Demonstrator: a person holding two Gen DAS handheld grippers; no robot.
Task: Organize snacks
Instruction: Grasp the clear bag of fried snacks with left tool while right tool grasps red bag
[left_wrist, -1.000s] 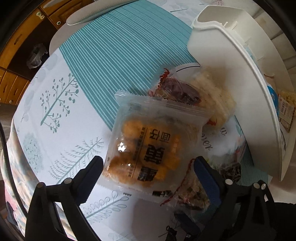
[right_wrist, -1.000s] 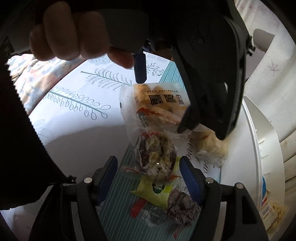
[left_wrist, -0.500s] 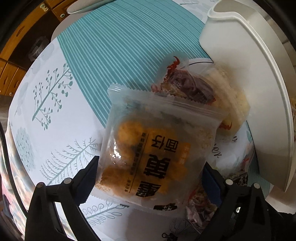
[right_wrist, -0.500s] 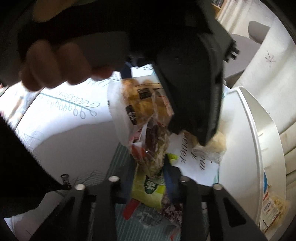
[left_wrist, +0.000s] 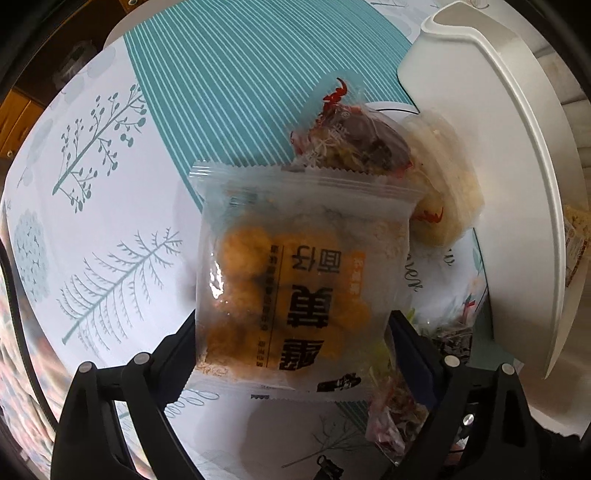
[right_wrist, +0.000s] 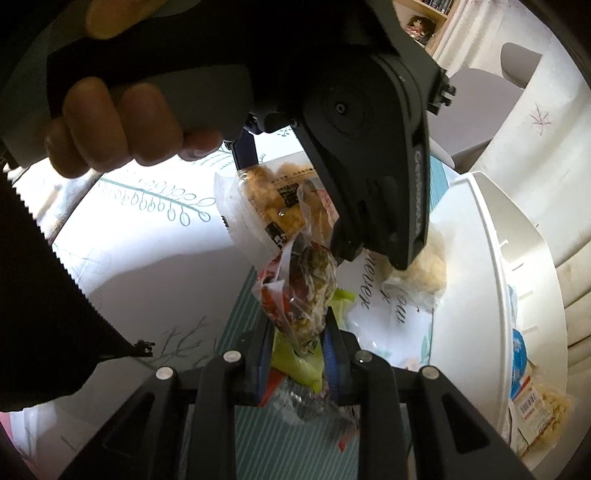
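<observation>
Two grippers work over one heap of snack packets on the teal-striped and white leaf-print tablecloth (left_wrist: 110, 206), just beside the curved white plastic bin (left_wrist: 517, 155). The translucent packet of golden fried puffs with black lettering (left_wrist: 303, 280) lies on top of the heap, its lower half between the blue pads of the left gripper (left_wrist: 291, 343). That gripper points straight down; its jaws have just been closing a little, yet they stand wide at the packet's two side edges, and I cannot tell whether the pads press it. A bare hand (right_wrist: 122, 129) clasps its grey handle. The right gripper (right_wrist: 295, 350) slants down toward the heap and is clenched on the clear crinkled packet of dark mixed snack with red print (right_wrist: 303, 291), which stands up between its fingers, nearer the bin than the puff packet. A second ago those fingers stood apart around that packet; now they pinch it. The left gripper sits lower over the puff packet than before.
</observation>
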